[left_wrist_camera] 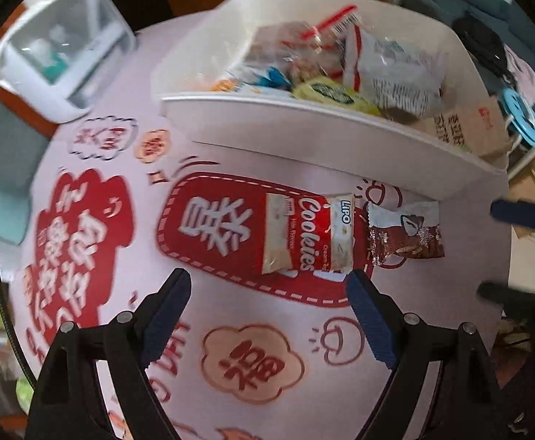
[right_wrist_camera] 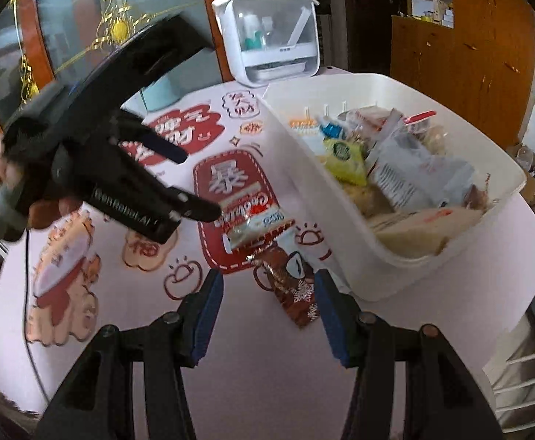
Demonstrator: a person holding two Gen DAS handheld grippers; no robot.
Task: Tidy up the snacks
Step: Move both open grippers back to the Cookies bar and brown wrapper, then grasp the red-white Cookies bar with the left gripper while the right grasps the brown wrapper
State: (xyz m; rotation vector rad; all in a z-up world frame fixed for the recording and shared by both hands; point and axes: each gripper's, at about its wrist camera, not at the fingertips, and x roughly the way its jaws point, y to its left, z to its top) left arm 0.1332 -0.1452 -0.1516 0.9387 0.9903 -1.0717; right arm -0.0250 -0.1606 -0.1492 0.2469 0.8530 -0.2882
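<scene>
A red and white Cookies packet [left_wrist_camera: 309,233] lies flat on the patterned tablecloth, just beyond my open left gripper [left_wrist_camera: 269,286]. A brown snack packet [left_wrist_camera: 405,233] lies to its right. In the right wrist view the brown packet [right_wrist_camera: 291,286] lies between the tips of my open right gripper [right_wrist_camera: 267,293], and the Cookies packet [right_wrist_camera: 253,216] lies beyond it. The white bin [left_wrist_camera: 304,128] behind them holds several snack packets; it also shows in the right wrist view [right_wrist_camera: 341,220]. My left gripper [right_wrist_camera: 197,183] appears there, hovering open over the Cookies packet.
A white countertop appliance with a clear lid [left_wrist_camera: 58,47] stands at the table's far left [right_wrist_camera: 271,36]. A pale blue box [left_wrist_camera: 8,216] sits at the left edge. A wooden cabinet [right_wrist_camera: 462,47] and clutter lie beyond the table.
</scene>
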